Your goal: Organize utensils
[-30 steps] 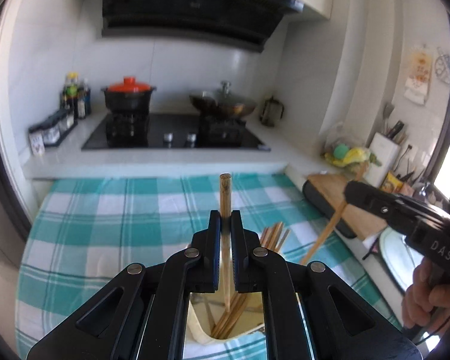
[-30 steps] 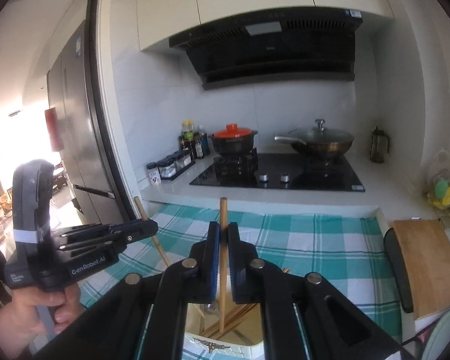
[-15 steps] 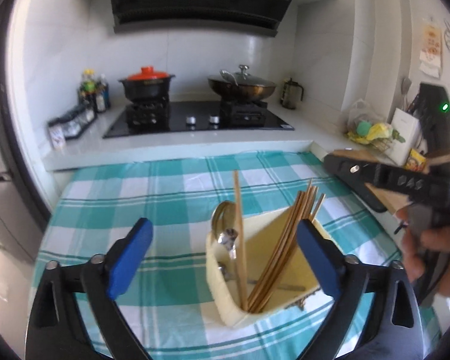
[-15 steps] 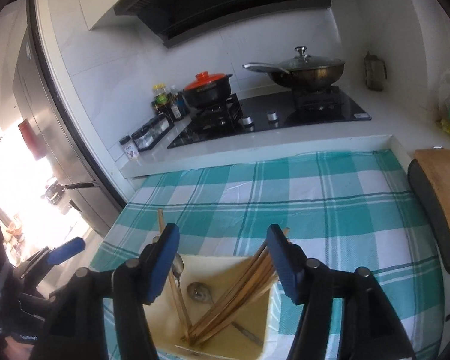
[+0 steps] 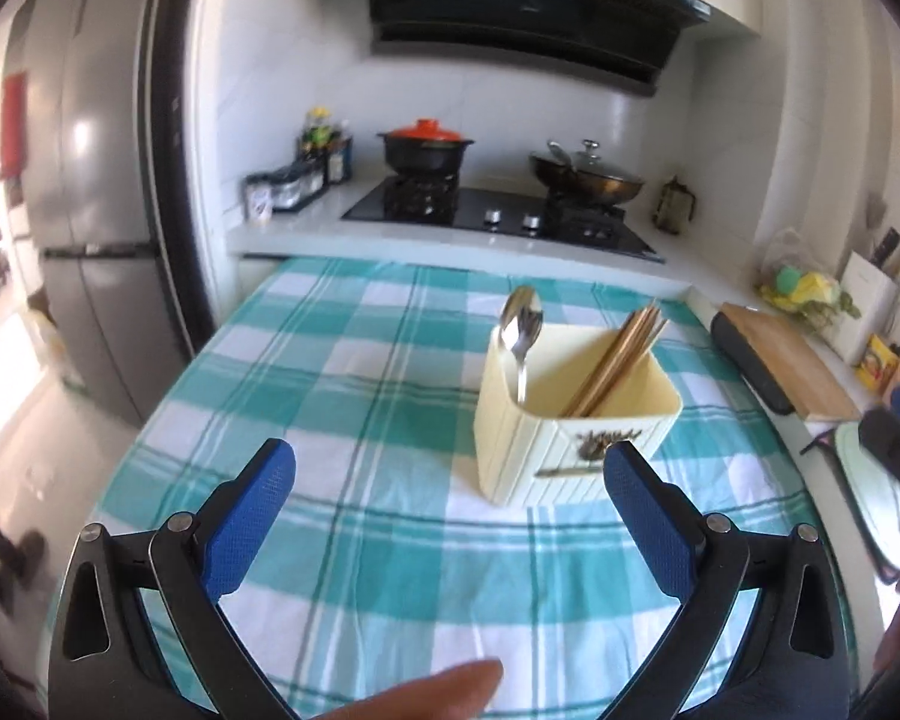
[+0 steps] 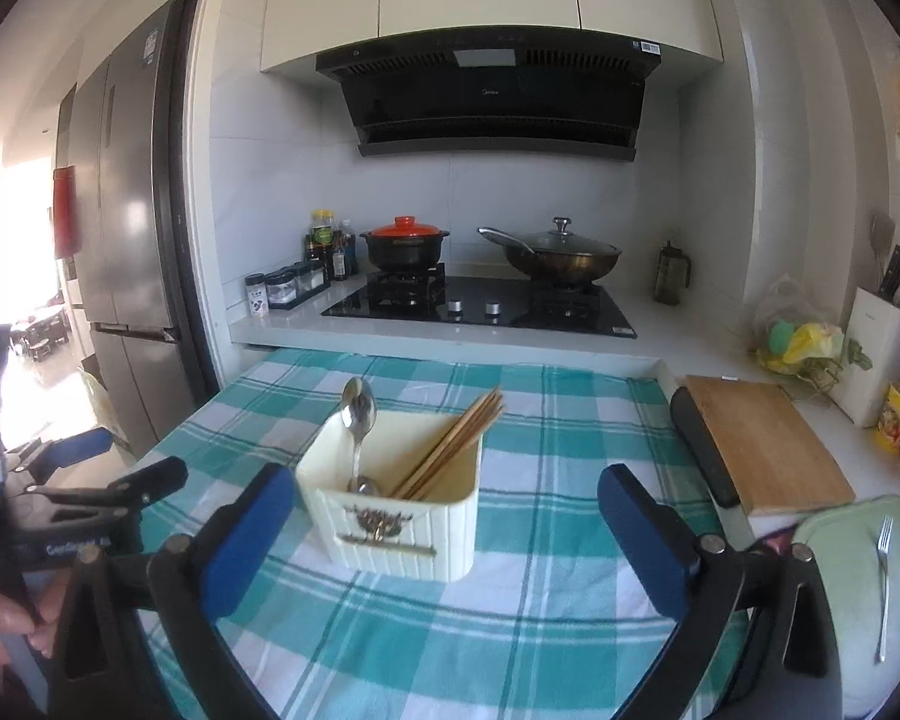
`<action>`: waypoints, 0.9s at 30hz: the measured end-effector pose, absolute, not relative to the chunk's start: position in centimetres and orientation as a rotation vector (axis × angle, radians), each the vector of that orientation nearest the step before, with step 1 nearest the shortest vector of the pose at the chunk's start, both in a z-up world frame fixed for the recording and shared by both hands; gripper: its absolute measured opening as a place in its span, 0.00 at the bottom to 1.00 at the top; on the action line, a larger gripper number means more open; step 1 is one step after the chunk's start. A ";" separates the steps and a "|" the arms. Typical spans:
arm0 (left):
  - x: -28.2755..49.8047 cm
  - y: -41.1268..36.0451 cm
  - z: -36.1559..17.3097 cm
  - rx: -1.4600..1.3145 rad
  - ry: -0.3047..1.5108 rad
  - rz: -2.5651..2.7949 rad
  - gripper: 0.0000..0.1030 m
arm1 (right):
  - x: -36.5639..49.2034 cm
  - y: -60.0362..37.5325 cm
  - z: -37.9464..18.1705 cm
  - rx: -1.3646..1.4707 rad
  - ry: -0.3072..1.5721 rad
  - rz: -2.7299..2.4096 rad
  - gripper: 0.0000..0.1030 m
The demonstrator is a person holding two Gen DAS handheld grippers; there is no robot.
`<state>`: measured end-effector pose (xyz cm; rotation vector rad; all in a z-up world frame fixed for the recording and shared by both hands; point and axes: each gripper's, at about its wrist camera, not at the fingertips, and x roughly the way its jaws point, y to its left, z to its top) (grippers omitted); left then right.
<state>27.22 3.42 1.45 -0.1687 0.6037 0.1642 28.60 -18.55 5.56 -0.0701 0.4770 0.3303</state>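
**Standing wide, both tongs empty over the checked cloth**

Left gripper (image 5: pixel 450 480) — jaws spread as far as they go, blue pads bare, nothing between them. Right gripper (image 6: pixel 447 498) — its jaws have just been opening and now stand equally wide, likewise empty; seen from its own camera, the holder sits beyond its pads, not touched by them.

Holder (image 6: pixel 390 516) — cream, ribbed, upright on the teal checked tablecloth (image 6: pixel 570 450). Contents: a bundle of wooden chopsticks (image 6: pixel 450 450) leaning toward the right corner, tips well above the rim; metal spoons (image 6: pixel 357 414) leaning at the left corner.

Further out — a fork (image 6: pixel 882 588) lying on a pale green plate (image 6: pixel 840 540) at the right edge, apparently still to be sorted. Cutting board (image 6: pixel 762 444) just behind the plate. Stove, red-lidded pot and lidded pan at the back.

Risks, as judged:
- Right gripper reaching for the fork could slip on its thin flat handle — it lies flush on the plate, with little for the pads to get under.
- A pad passing close to the holder may catch the protruding chopsticks and tip the light container or scatter its contents.
- Fork tines might snag the leaning chopsticks on insertion.
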 end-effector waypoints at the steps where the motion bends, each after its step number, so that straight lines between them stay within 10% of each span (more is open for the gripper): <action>1: 26.8 3.4 1.3 -0.162 0.620 0.159 0.99 | 27.8 -18.7 5.3 -0.063 0.490 0.333 1.00; 27: 23.2 0.2 2.2 -0.033 0.680 0.142 1.00 | 22.3 -17.7 5.7 -0.150 0.527 0.296 1.00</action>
